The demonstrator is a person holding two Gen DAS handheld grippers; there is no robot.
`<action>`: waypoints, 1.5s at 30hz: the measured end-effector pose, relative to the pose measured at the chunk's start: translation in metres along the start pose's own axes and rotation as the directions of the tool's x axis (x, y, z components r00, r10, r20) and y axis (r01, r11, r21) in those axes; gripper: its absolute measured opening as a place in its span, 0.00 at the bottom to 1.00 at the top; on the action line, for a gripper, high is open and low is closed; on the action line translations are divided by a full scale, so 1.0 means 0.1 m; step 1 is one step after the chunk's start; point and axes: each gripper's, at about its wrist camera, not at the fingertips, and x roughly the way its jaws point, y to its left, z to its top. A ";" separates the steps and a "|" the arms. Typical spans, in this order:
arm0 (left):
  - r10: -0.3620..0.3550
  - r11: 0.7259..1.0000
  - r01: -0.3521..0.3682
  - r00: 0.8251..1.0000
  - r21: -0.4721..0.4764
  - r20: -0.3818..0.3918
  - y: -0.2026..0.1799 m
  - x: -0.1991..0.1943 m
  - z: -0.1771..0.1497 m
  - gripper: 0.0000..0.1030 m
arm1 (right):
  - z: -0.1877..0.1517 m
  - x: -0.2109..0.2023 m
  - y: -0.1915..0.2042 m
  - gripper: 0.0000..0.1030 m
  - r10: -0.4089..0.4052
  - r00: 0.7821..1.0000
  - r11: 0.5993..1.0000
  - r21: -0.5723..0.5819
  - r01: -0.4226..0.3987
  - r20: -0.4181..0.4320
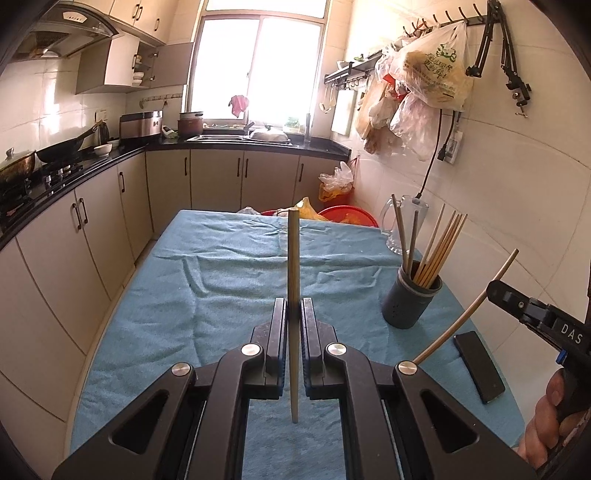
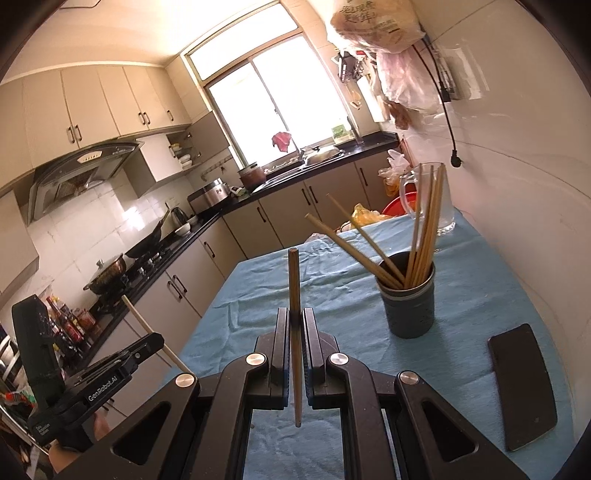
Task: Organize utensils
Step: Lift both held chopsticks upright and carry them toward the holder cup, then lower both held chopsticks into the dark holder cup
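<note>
Both hand-held grippers clamp 1 upright chopstick each
Chopstick holder (image 2: 408, 308) stands ahead-right of right hand-held gripper (image 2: 294, 325), nearer than left hand-held gripper (image 1: 294, 314)

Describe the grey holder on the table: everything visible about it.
The holder is a dark grey, matte cylinder, plastic by its look, with small holes low on its wall. It stands upright on the blue cloth, near the wall, in front of a glass jug. Several wooden chopsticks lean inside it. Neither tool touches it.

home kitchen; range hood (image 1: 62, 27); gas stove (image 1: 59, 171); sink (image 1: 218, 138); cabinets (image 1: 214, 177)
</note>
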 end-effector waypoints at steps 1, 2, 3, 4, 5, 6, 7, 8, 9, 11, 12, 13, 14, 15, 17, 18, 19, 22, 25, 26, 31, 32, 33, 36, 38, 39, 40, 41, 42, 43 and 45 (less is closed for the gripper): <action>-0.001 1.000 0.001 1.000 0.003 0.001 -0.02 0.00 0.01 0.06 | 0.01 -0.01 -0.02 0.06 -0.002 1.000 1.000 0.002 0.002 0.004; -0.006 1.000 0.006 1.000 0.006 0.002 -0.04 0.00 0.02 0.06 | 0.03 -0.04 -0.06 0.06 -0.007 1.000 1.000 0.008 0.007 0.011; -0.011 1.000 0.011 1.000 0.010 0.002 -0.06 0.00 0.04 0.06 | 0.04 -0.05 -0.08 0.06 -0.010 1.000 1.000 0.013 0.010 0.016; -0.018 1.000 0.017 1.000 0.014 0.003 -0.09 0.00 0.05 0.06 | 0.06 -0.07 -0.12 0.06 -0.014 1.000 1.000 0.020 0.014 0.023; -0.021 1.000 0.020 1.000 0.017 0.004 -0.11 0.00 0.06 0.06 | 0.08 -0.09 -0.14 0.06 -0.017 0.999 1.000 0.023 0.017 0.027; -0.025 0.999 0.025 1.000 0.024 0.005 -0.14 0.00 0.08 0.06 | 0.10 -0.12 -0.17 0.06 -0.025 0.999 0.999 0.028 0.024 0.035; -0.028 0.999 0.028 1.000 0.029 0.006 -0.17 0.01 0.08 0.06 | 0.12 -0.13 -0.20 0.06 -0.029 0.999 0.999 0.034 0.028 0.040; -0.034 0.999 0.034 0.999 0.035 0.006 -0.20 0.01 0.09 0.06 | 0.14 -0.14 -0.22 0.06 -0.031 0.999 0.999 0.039 0.030 0.044; -0.039 0.998 0.039 0.999 0.040 0.005 -0.23 0.02 0.10 0.06 | 0.15 -0.17 -0.26 0.06 -0.037 0.998 0.998 0.047 0.034 0.050; -0.044 0.998 0.044 0.999 0.047 0.004 -0.27 0.04 0.12 0.06 | 0.17 -0.20 -0.30 0.06 -0.046 0.997 0.998 0.055 0.043 0.058; -0.049 0.998 0.049 0.999 0.050 0.004 -0.30 0.05 0.13 0.06 | 0.18 -0.22 -0.33 0.06 -0.053 0.997 0.997 0.060 0.049 0.061; -0.053 0.997 0.053 0.999 0.054 0.003 -0.32 0.07 0.14 0.06 | 0.18 -0.23 -0.36 0.06 -0.057 0.996 0.997 0.064 0.053 0.064; -0.055 0.997 0.055 0.998 0.057 0.001 -0.34 0.08 0.16 0.06 | 0.19 -0.24 -0.38 0.06 -0.061 0.996 0.996 0.067 0.057 0.066; -0.057 0.997 0.057 0.998 0.060 -0.001 -0.37 0.10 0.17 0.06 | 0.20 -0.26 -0.40 0.06 -0.065 0.995 0.996 0.070 0.060 0.070; -0.064 0.996 0.064 0.998 0.068 -0.002 -0.42 0.12 0.20 0.06 | 0.22 -0.28 -0.44 0.06 -0.069 0.995 0.995 0.074 0.064 0.074; -0.065 0.995 0.065 0.998 0.073 -0.001 -0.45 0.13 0.21 0.06 | 0.24 -0.30 -0.47 0.06 -0.073 0.994 0.995 0.078 0.067 0.079; -0.068 0.995 0.067 0.998 0.079 -0.001 -0.48 0.14 0.23 0.06 | 0.25 -0.30 -0.49 0.06 -0.076 0.994 0.994 0.081 0.070 0.081; -0.074 0.993 0.074 0.997 0.091 -0.002 -0.55 0.18 0.27 0.06 | 0.29 -0.34 -0.54 0.06 -0.083 0.992 0.993 0.086 0.075 0.092; -0.080 0.992 0.080 0.997 0.101 -0.006 -0.61 0.22 0.31 0.06 | 0.33 -0.37 -0.58 0.06 -0.090 0.991 0.993 0.085 0.081 0.102; -0.081 0.991 0.082 0.997 0.106 -0.007 -0.62 0.24 0.31 0.06 | 0.35 -0.39 -0.59 0.06 -0.092 0.990 0.993 0.085 0.083 0.106; -0.092 0.988 0.092 0.996 0.124 -0.005 -0.75 0.28 0.38 0.06 | 0.50 -0.44 -0.67 0.06 -0.096 0.988 0.992 0.091 0.085 0.125; -0.096 0.987 0.096 0.995 0.128 -0.003 -0.78 0.28 0.40 0.06 | 0.53 -0.47 -0.68 0.06 -0.098 0.986 0.992 0.090 0.086 0.131; -0.101 0.986 0.101 0.995 0.130 -0.002 -0.80 0.27 0.42 0.06 | 0.56 -0.49 -0.68 0.06 -0.100 0.985 0.992 0.090 0.088 0.140; -0.125 0.983 0.124 0.992 0.134 0.001 -0.88 0.27 0.52 0.06 | 0.66 -0.56 -0.69 0.06 -0.105 0.981 0.992 0.089 0.092 0.162; -0.147 0.980 0.145 0.989 0.135 0.003 -0.93 0.26 0.61 0.06 | 0.74 -0.60 -0.71 0.06 -0.110 0.978 0.992 0.086 0.096 0.176; -0.160 0.977 0.158 0.987 0.140 0.007 -0.98 0.25 0.69 0.06 | 0.79 -0.63 -0.71 0.06 -0.113 0.977 0.992 0.084 0.099 0.184; -0.168 0.976 0.165 0.986 0.146 0.012 -1.02 0.24 0.75 0.06 | 0.84 -0.65 -0.71 0.06 -0.116 0.974 0.992 0.080 0.102 0.193; -0.178 0.973 0.173 0.984 0.149 0.019 -1.06 0.23 0.82 0.06 | 0.87 -0.67 -0.71 0.06 -0.119 0.973 0.991 0.076 0.105 0.200; -0.187 0.972 0.181 0.982 0.152 0.026 -1.10 0.22 0.88 0.06 | 0.92 -0.69 -0.71 0.06 -0.129 0.968 0.991 0.072 0.117 0.213; -0.194 0.970 0.187 0.980 0.155 0.034 -1.14 0.22 0.94 0.06 | 0.97 -0.70 -0.72 0.06 -0.141 0.965 0.989 0.070 0.128 0.221; -0.206 0.967 0.196 0.978 0.163 0.043 -1.25 0.23 1.05 0.06 | 1.05 -0.71 -0.75 0.06 -0.151 0.961 0.988 0.072 0.138 0.230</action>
